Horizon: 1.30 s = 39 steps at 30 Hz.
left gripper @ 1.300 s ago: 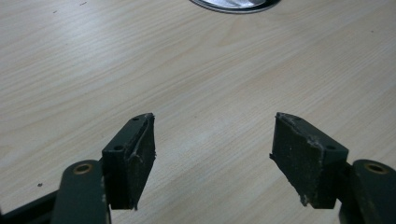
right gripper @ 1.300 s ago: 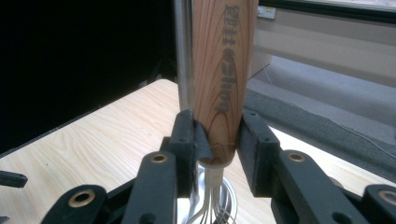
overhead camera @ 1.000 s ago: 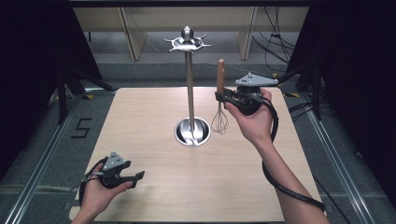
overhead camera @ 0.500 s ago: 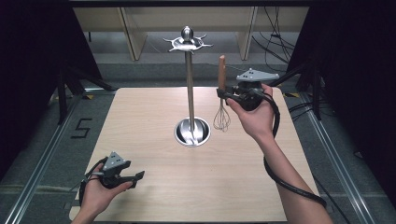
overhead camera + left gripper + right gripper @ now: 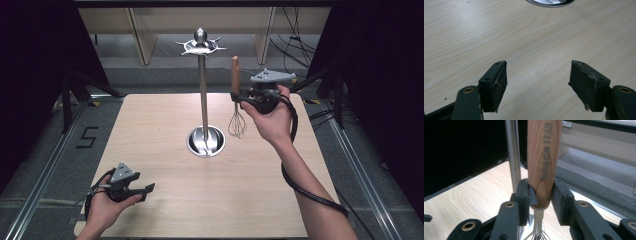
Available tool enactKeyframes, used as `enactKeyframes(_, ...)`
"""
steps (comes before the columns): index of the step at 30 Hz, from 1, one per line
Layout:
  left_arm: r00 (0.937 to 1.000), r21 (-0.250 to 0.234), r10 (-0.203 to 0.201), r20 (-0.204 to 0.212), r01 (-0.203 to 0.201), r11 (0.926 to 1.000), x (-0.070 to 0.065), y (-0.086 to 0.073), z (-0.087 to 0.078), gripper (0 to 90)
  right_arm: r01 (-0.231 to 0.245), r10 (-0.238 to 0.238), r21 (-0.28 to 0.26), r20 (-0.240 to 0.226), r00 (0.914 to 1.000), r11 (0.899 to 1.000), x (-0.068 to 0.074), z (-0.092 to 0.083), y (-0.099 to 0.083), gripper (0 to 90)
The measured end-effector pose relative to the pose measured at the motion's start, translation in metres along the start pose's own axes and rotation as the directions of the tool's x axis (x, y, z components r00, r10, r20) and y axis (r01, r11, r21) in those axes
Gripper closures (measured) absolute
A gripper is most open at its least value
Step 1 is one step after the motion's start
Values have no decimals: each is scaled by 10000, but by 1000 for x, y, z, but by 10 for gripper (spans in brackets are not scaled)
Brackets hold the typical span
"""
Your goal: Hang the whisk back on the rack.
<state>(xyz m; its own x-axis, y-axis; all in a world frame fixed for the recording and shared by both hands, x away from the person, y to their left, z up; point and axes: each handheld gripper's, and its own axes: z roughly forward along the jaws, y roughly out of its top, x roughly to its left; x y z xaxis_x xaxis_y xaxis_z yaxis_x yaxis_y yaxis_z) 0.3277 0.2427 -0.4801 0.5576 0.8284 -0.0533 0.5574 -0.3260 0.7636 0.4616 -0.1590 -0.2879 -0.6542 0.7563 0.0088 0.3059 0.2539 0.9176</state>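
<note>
Two grippers on the go here, and we can see them doing very different things. The right gripper [image 5: 239,96] is up off the table [image 5: 150,130], held in the person's right hand [image 5: 272,120], and its jaws are clamped on the whisk [image 5: 236,100]. In the right gripper view we get a close look: both pads squeeze the lower end of the wooden handle [image 5: 543,162], just above where the wires start. There's dark lettering printed down the wood, but we can't read it.

The whisk stands upright, handle on top, wire head [image 5: 237,126] hanging below the jaws and looking lifted clear of the tabletop. It sits just to the right of the utensil stand [image 5: 203,100], near the steel pole but apart from it. That stand has a round shiny base [image 5: 206,142] at about the middle of the table and a ring of hooks [image 5: 200,47] at the top, capped with a knob. The whisk's handle top is well below those hooks.

The left gripper [image 5: 537,82] is low at the near-left corner of the table, in the left hand [image 5: 107,207]. Its jaws are spread wide with nothing but bare wood grain between them, and the edge of the stand's base peeks in at the top of its view.
</note>
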Motion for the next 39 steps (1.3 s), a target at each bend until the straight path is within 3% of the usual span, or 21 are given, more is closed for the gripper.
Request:
enactKeyframes(10, 10000, 6, 7, 12, -7, 10000, 0, 0, 0, 297, 398, -398, 29, -48, 9992, 9992, -3, 5, 12, 698)
enactKeyframes(12, 10000, 0, 4, 8, -4, 10000, 0, 0, 0, 297, 104, -101, 185, -148, 9998, 9998, -3, 6, 14, 698)
enactKeyframes(16, 9998, 16, 201, -41, -201, 9998, 1, 0, -1, 297, 226, -226, 51, -182, 9996, 9997, -5, 8, 18, 698)
enactKeyframes(17, 10000, -18, -31, 7, 31, 10000, 0, 0, 0, 297, 151, -147, 161, -251, 9996, 9998, -5, 8, 19, 698)
enactKeyframes(31, 10000, -39, -9, 94, 9, 10000, 0, 0, 1, 297, 228, -221, 149, -457, 9987, 9996, -8, 9, 29, 698)
enactKeyframes(34, 9997, 12, 224, 49, -225, 9997, 1, 0, 0, 297, 363, -354, 170, -477, 9982, 9992, -9, 10, 31, 698)
enactKeyframes(36, 10000, 8, 13, 95, -13, 10000, 0, 0, 0, 297, 348, -339, 141, -568, 9978, 9993, -10, 10, 32, 698)
enactKeyframes(37, 9999, -15, -19, 103, 19, 10000, 0, 0, 1, 297, 182, -169, 177, -677, 9976, 9997, -10, 10, 33, 698)
enactKeyframes(39, 9999, 114, 22, 123, -23, 9999, 1, 0, 0, 297, 307, -294, 170, -704, 9971, 9994, -11, 11, 34, 698)
